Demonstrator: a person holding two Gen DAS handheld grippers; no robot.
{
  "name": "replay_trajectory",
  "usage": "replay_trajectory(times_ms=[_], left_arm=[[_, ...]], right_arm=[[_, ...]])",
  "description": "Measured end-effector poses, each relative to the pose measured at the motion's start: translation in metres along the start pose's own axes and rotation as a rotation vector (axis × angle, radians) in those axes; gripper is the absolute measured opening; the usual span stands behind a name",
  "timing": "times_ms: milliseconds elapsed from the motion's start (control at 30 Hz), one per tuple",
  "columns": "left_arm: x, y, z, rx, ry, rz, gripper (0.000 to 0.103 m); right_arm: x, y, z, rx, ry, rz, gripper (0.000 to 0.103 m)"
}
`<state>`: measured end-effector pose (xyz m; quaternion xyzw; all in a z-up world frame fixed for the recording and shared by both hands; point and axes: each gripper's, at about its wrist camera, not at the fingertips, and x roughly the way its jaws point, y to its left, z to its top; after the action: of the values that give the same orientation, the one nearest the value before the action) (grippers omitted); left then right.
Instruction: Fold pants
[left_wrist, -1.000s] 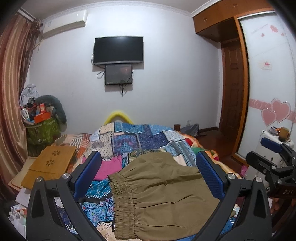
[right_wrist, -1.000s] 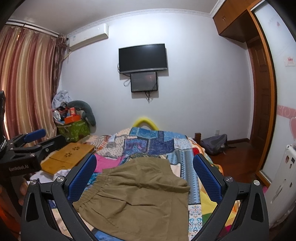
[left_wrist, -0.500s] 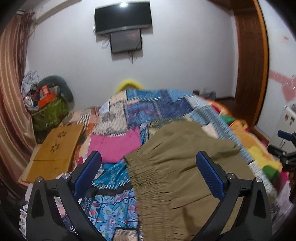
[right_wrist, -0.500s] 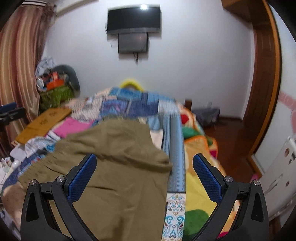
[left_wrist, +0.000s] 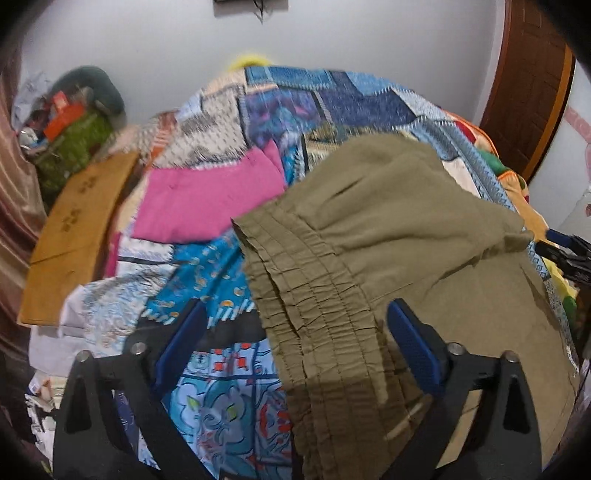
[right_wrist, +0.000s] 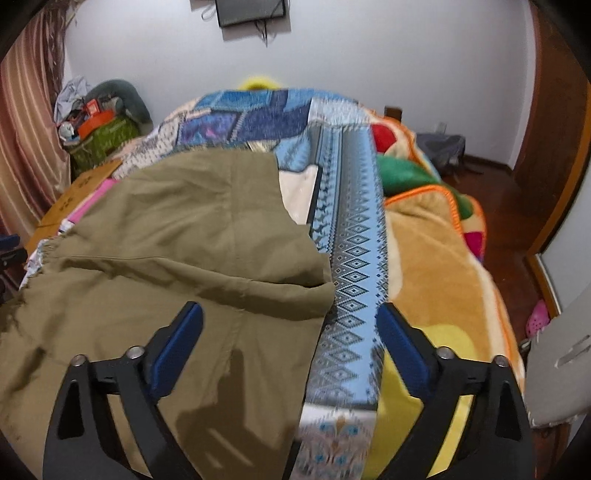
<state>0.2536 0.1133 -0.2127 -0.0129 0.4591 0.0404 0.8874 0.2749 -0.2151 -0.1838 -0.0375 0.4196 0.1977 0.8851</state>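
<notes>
Olive-green pants (left_wrist: 399, 236) lie partly folded on the patchwork bedspread, with the gathered elastic waistband (left_wrist: 314, 299) toward the left. My left gripper (left_wrist: 295, 317) is open and empty, its jaws straddling the waistband just above it. In the right wrist view the pants (right_wrist: 177, 243) fill the left half. My right gripper (right_wrist: 290, 325) is open and empty above the pants' right edge, one blue pad (right_wrist: 177, 339) over the cloth, the other over the quilt. The right gripper's tip also shows in the left wrist view (left_wrist: 565, 251).
A pink garment (left_wrist: 207, 199) lies left of the pants. A wooden board (left_wrist: 77, 229) rests at the bed's left side, with a green basket (right_wrist: 103, 136) of clutter beyond. An orange and yellow blanket (right_wrist: 436, 258) covers the bed's right side. Wooden floor (right_wrist: 498, 192) and a door lie right.
Both grippers have tilted down and moved closer to the bed. The pants now fill much more of both views; the TV and upper wall have slid out of sight.
</notes>
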Motion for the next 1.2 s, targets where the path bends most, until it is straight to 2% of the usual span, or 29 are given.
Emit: replay_trajectory(times_ms=[100,200,267,300,333,400,567,633,667,733,767,800,867,933,1000,1033,1100,1200], left_arm=[[0.015,0.002,0.001,-0.001,0.059,-0.042,0.084],[0.024,0.003,-0.002,0.005,0.091,-0.081,0.081],[0.027,0.003,-0.005,0.009,0.095,-0.087,0.081],[0.027,0.004,-0.005,0.008,0.094,-0.086,0.080],[0.028,0.005,-0.006,0.004,0.095,-0.088,0.080],[0.029,0.007,-0.006,0.003,0.092,-0.086,0.080],[0.027,0.012,-0.008,0.011,0.072,-0.047,0.081],[0.027,0.015,-0.008,0.003,0.069,-0.041,0.081],[0.027,0.017,-0.009,0.002,0.068,-0.035,0.080],[0.026,0.022,-0.011,0.035,0.049,0.112,0.080],[0.029,0.028,-0.013,0.051,0.059,0.176,0.076],[0.034,0.038,-0.016,0.041,0.095,0.191,0.071],[0.040,0.059,-0.020,-0.028,0.168,0.135,0.057],[0.031,0.068,-0.022,-0.060,0.157,0.092,0.056],[0.014,0.066,-0.019,-0.062,0.100,0.079,0.058],[0.006,0.064,-0.016,-0.063,0.077,0.062,0.060],[-0.007,0.058,-0.008,-0.064,0.040,0.026,0.076],[-0.019,0.039,0.006,-0.041,-0.012,-0.011,0.084]], right_arm=[[0.023,-0.006,0.007,-0.016,0.034,0.016,0.075],[0.034,-0.006,0.009,-0.066,0.048,0.057,0.061],[0.042,-0.006,0.010,-0.088,0.065,0.071,0.055],[0.046,-0.005,0.009,-0.097,0.074,0.062,0.049],[0.050,-0.005,0.008,-0.102,0.088,0.043,0.033],[0.059,-0.010,0.005,-0.082,0.121,0.044,0.031],[0.056,-0.014,-0.002,-0.046,0.117,0.054,0.026],[0.056,-0.014,-0.001,-0.046,0.124,0.028,0.014],[0.055,-0.016,-0.002,-0.030,0.127,0.021,0.013],[0.055,-0.022,0.000,0.010,0.138,0.037,0.012],[0.056,-0.024,0.003,0.021,0.144,0.037,0.011],[0.055,-0.023,0.005,0.027,0.151,0.030,0.010],[0.052,-0.021,0.005,0.029,0.164,0.018,0.010],[0.047,-0.020,0.004,0.031,0.179,0.018,0.012],[0.042,-0.021,0.007,0.051,0.191,0.018,0.014],[0.038,-0.022,0.006,0.060,0.198,0.018,0.014],[0.026,-0.024,0.007,0.073,0.197,0.031,0.016],[0.004,-0.026,0.011,0.066,0.143,0.044,0.034]])
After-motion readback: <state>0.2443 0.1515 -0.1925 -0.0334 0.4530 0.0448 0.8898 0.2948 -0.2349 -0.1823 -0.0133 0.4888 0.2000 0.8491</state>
